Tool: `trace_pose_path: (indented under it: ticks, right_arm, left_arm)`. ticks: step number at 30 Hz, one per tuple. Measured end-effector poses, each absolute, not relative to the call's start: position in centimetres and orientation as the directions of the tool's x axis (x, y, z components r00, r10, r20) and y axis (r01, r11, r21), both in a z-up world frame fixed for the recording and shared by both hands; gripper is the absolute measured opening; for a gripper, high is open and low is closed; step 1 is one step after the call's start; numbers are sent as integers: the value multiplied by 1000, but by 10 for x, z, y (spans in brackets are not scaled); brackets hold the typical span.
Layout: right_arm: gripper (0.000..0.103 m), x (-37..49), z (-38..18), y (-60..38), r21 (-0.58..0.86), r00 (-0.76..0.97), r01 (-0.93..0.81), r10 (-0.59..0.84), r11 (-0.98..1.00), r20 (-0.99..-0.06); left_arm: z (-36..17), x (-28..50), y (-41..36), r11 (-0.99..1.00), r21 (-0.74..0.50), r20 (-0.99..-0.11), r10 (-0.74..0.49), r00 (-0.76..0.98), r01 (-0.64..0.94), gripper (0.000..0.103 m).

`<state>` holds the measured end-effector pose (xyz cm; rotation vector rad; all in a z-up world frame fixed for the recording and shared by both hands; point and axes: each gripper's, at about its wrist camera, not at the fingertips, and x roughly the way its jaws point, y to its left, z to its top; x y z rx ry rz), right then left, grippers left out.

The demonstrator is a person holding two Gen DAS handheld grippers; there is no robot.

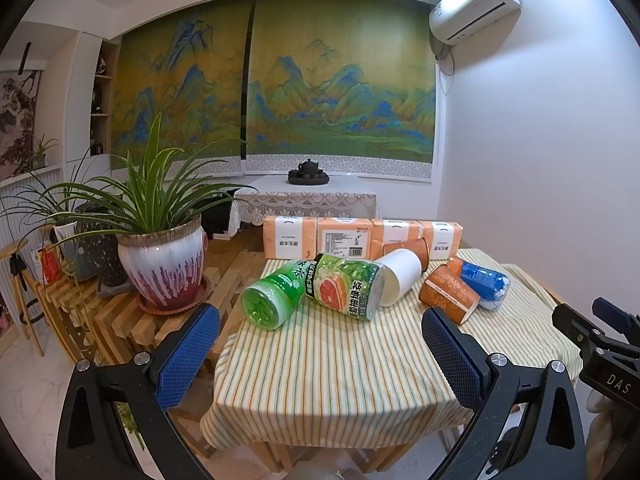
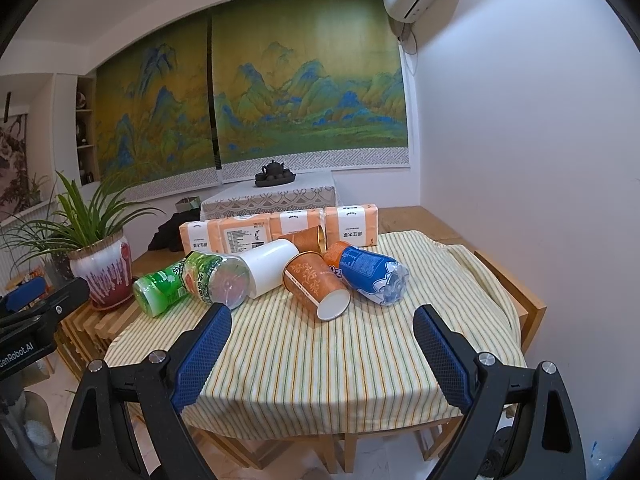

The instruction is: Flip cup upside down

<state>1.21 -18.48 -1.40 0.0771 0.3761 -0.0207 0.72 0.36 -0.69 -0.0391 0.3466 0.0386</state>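
Both pairs of tongs are hovering short of the desk (image 2: pixel 280 360), which is wearing a striped cloth. The left tongs (image 1: pixel 320 340) are standing wide apart and holding nothing; the right tongs (image 2: pixel 322 340) are likewise standing apart and empty.

The nearest orange cup (image 2: pixel 316 284) is lying on its side near the middle of the desk, its white opening facing the camera. It is touching a blue bottle (image 2: pixel 372 276) on its right and sitting just beside a white cup (image 2: pixel 272 266) on its left. A second orange cup (image 2: pixel 306 238) is lying behind, in front of a row of tissue packs (image 2: pixel 256 234). Two green bottles (image 1: pixel 312 290) are lying further left.

The cup appears to be thin paper: probably light, easily crushed, and free to roll. A gentle hold across the mid-wall, away from the soft rim, is looking safest; the crowding bottle is leaving little room on that side.
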Motion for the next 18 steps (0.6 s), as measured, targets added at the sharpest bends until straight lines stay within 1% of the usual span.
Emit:
trace_pose_path:
  ticks: [18]
  right_arm:
    - [90, 15, -17, -184, 75, 927, 35, -4, 997, -375]
  left_arm:
    - [-7, 10, 5, 998, -35, -346, 31, 938, -45, 102]
